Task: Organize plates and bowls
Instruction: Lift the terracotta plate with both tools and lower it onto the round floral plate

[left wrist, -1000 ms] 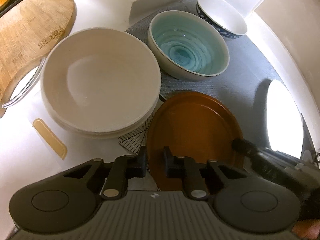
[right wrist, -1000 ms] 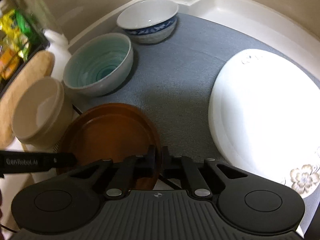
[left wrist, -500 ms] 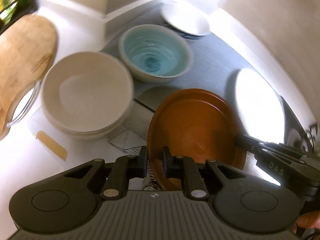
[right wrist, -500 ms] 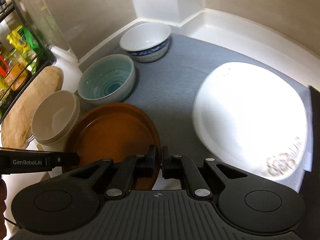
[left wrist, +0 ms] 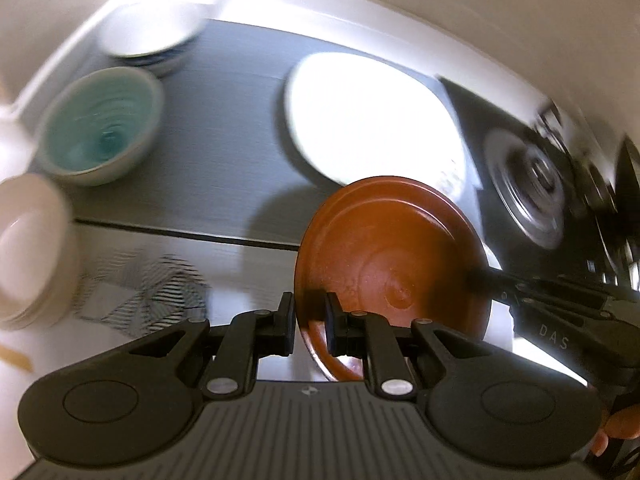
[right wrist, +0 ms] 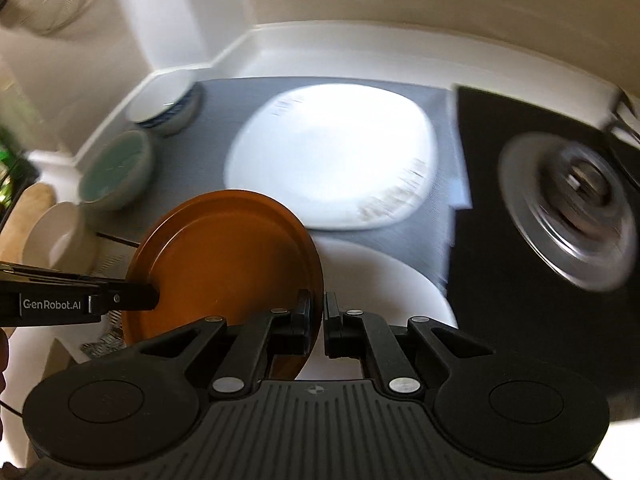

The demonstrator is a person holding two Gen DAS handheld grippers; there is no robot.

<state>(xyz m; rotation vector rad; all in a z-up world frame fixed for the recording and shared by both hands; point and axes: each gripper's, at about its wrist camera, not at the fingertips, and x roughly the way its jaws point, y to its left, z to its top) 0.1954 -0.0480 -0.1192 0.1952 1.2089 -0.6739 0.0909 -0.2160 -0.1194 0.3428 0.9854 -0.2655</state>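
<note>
Both grippers hold a brown plate (left wrist: 394, 256) up in the air by opposite rims. My left gripper (left wrist: 310, 322) is shut on its left rim, my right gripper (right wrist: 316, 320) on its right rim (right wrist: 224, 248). A large white plate (left wrist: 368, 116) lies on the grey mat (left wrist: 224, 120) just beyond it, also in the right wrist view (right wrist: 328, 160). A teal bowl (left wrist: 100, 124), a blue-and-white bowl (left wrist: 152, 36) and a stack of cream bowls (left wrist: 28, 248) stand at the left.
A black stove with a burner (right wrist: 568, 208) lies to the right of the mat. A striped trivet (left wrist: 144, 284) lies on the white counter near the cream bowls. A wooden board (right wrist: 28, 204) and a rack are at the far left. White walls close the back.
Both grippers have lifted the brown plate off the counter and carried it right, toward the white plate. The striped trivet under it is now uncovered. Both views are blurred by motion.
</note>
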